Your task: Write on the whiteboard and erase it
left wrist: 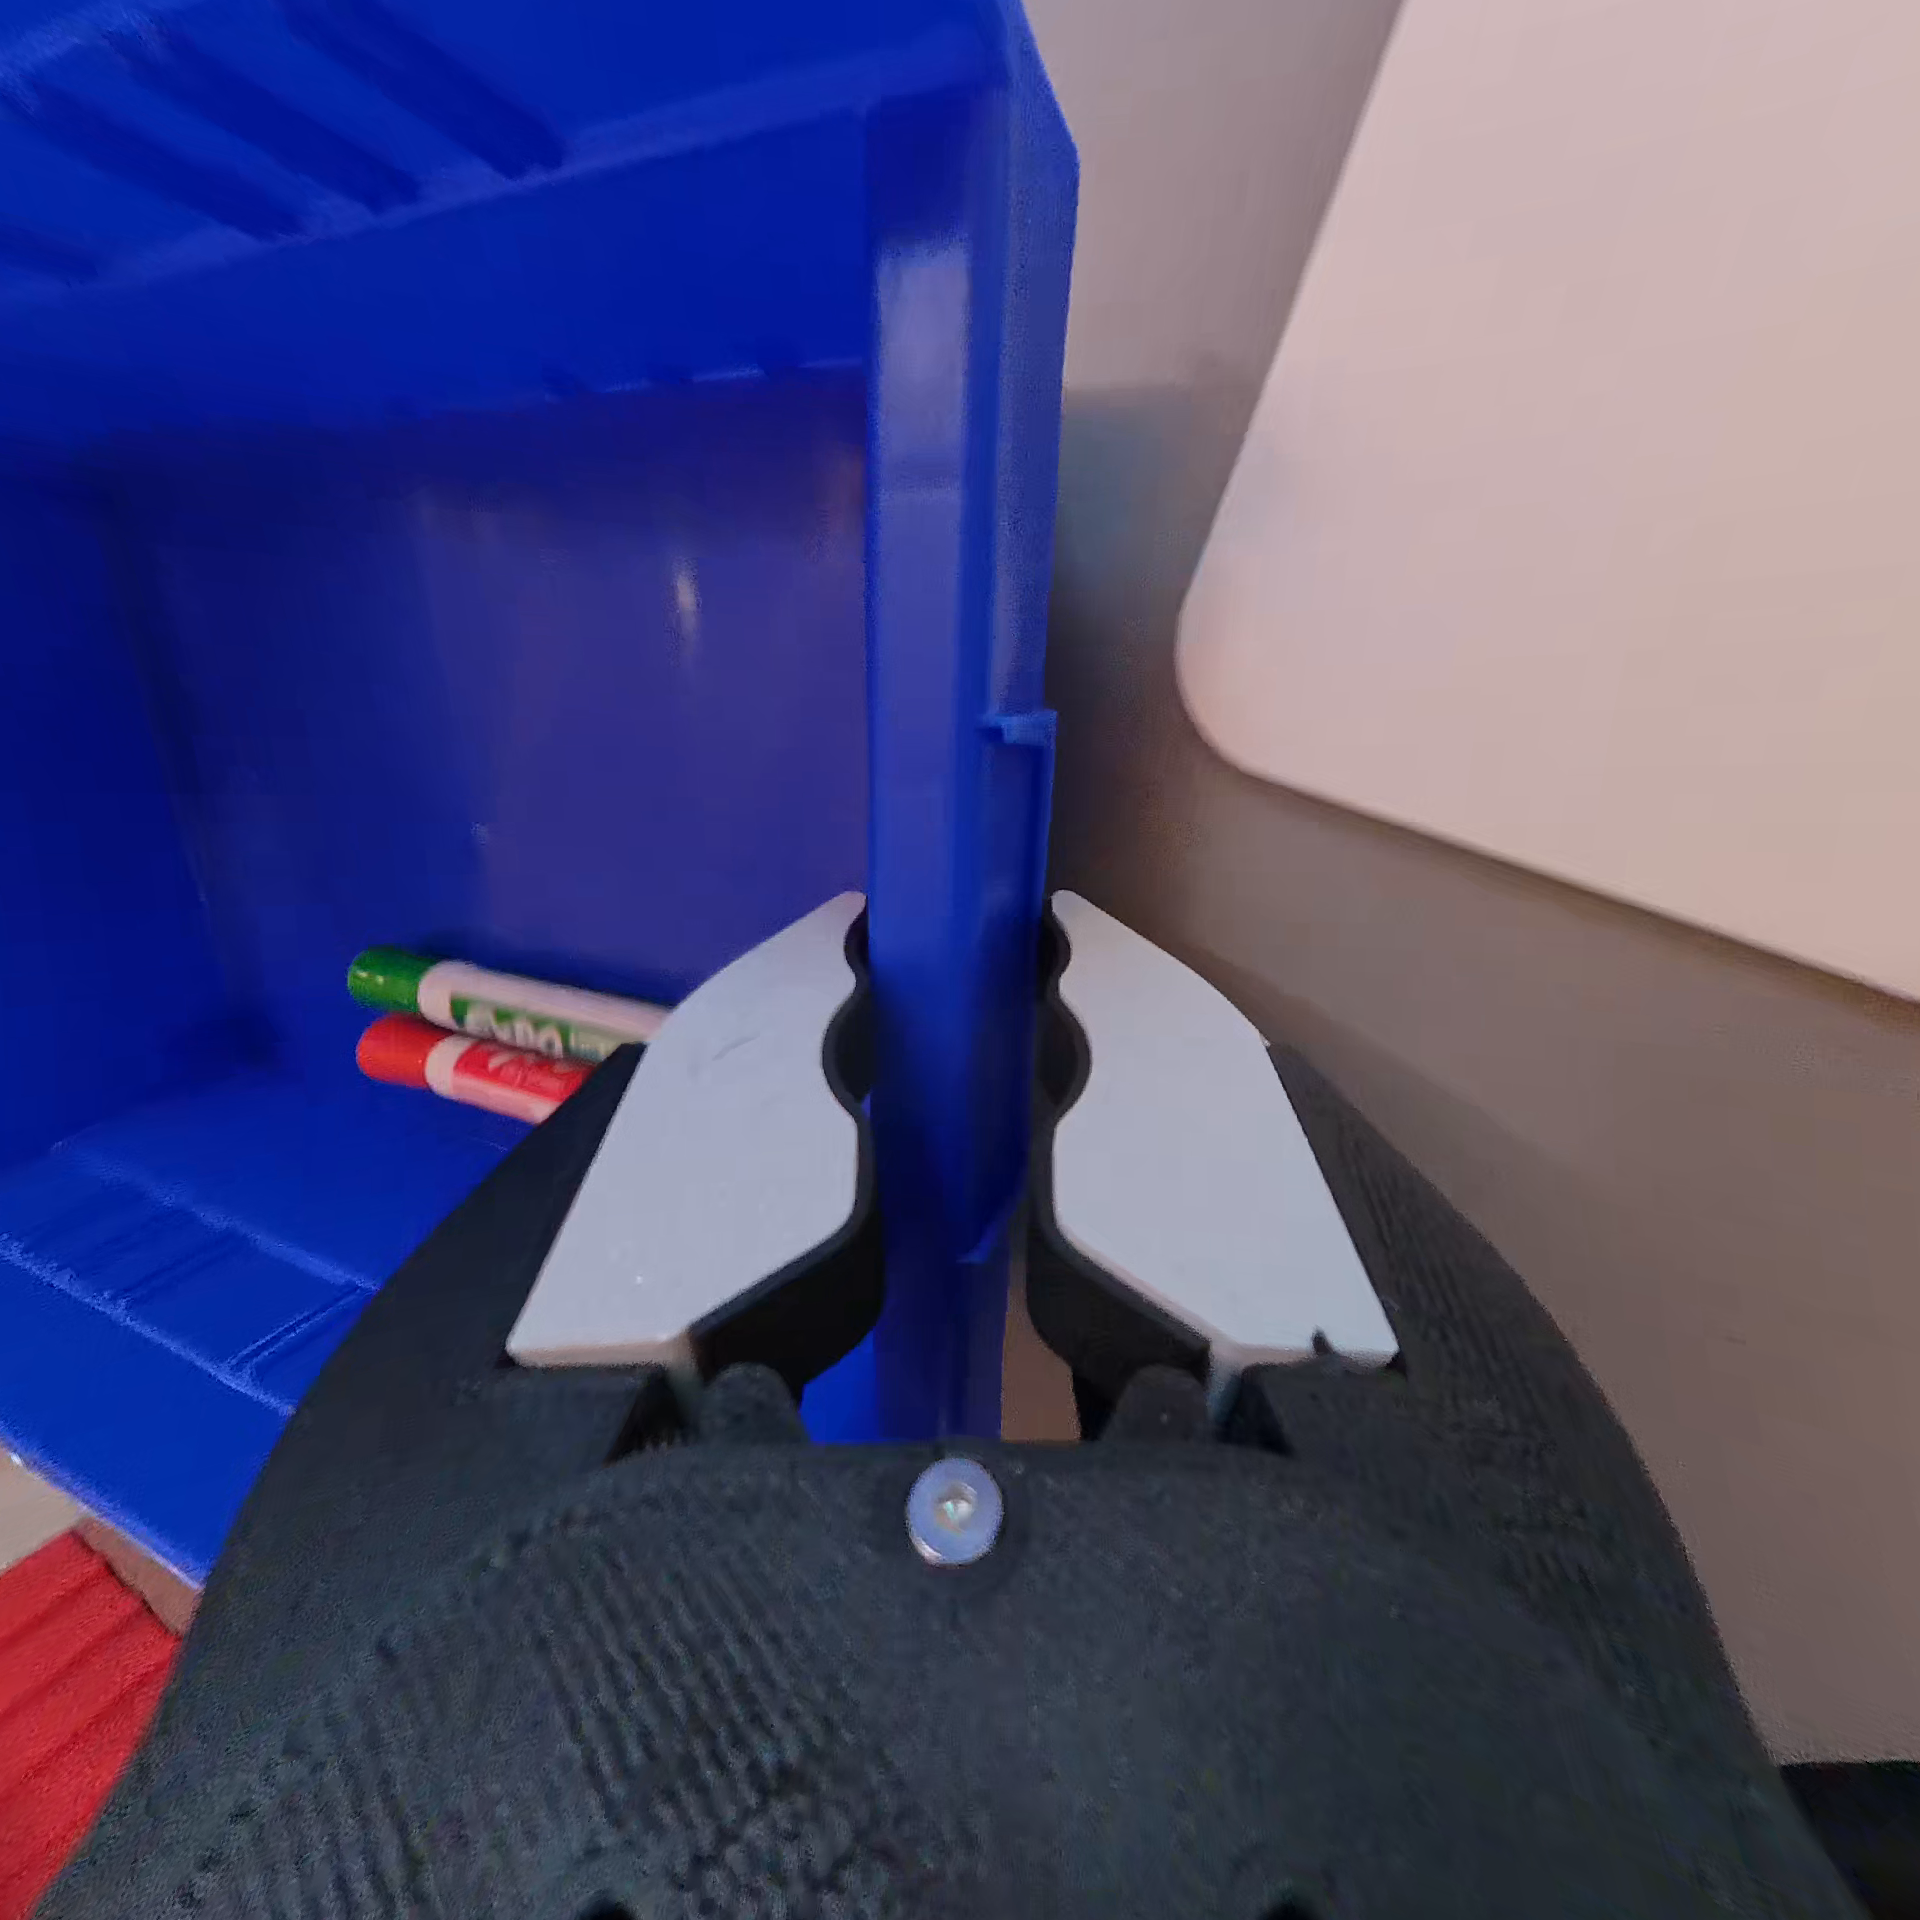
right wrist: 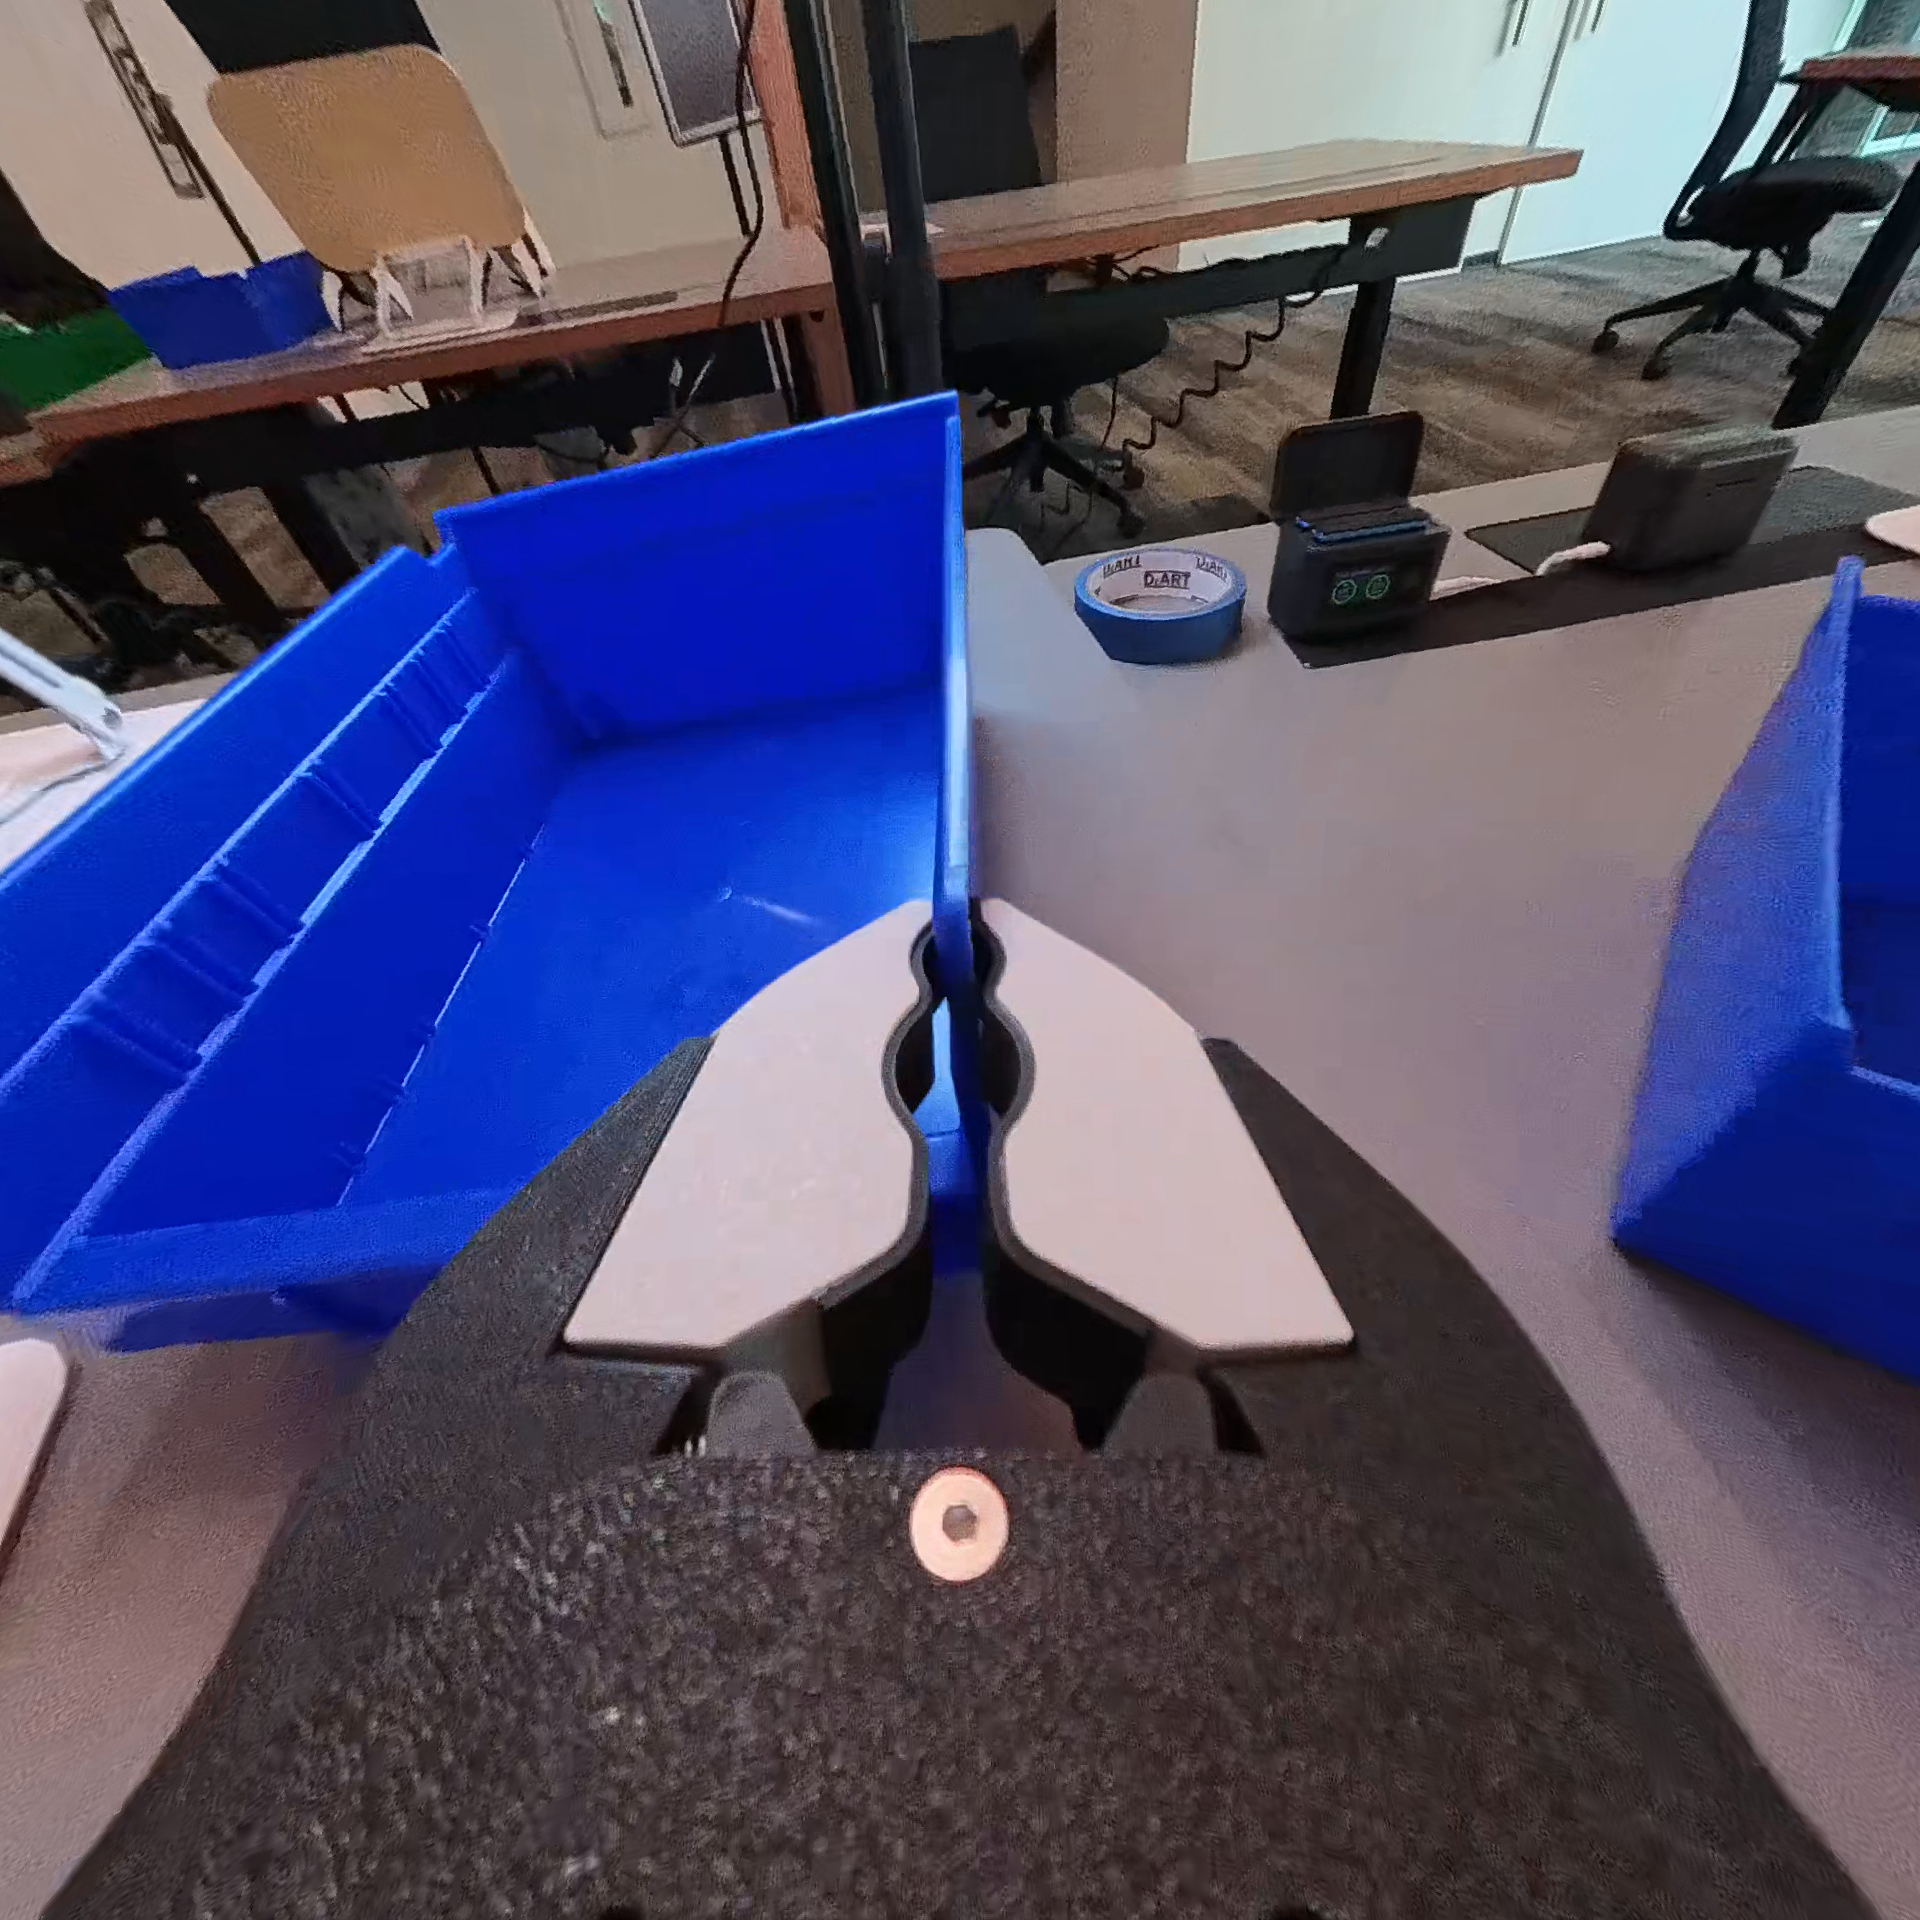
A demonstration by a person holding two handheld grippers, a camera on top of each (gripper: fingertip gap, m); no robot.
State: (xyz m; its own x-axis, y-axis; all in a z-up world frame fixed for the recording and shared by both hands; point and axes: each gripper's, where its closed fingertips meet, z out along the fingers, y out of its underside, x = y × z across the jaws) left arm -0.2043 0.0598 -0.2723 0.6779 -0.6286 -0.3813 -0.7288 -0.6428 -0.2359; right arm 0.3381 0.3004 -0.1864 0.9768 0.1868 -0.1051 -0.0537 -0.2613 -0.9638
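In the left wrist view my left gripper (left wrist: 956, 914) is shut on the thick rim of a blue bin's side wall (left wrist: 951, 623), with both pads against it. A green marker (left wrist: 488, 997) and a red marker (left wrist: 468, 1070) lie on that bin's floor, to the left of my fingers. The whiteboard (left wrist: 1610, 416) lies on the table to the right. In the right wrist view my right gripper (right wrist: 956, 914) is shut on the thin right wall (right wrist: 954, 727) of a blue bin (right wrist: 675, 883). Nothing shows inside that bin.
A second blue bin (right wrist: 1787, 987) stands at the right on the grey table (right wrist: 1351, 883). A blue tape roll (right wrist: 1158, 608), a dark open case (right wrist: 1351, 551) and a grey box (right wrist: 1694, 499) sit at the table's far edge. A red object (left wrist: 62, 1714) lies at the lower left. One gripper's finger ends stand about 60 centimeters off the other's.
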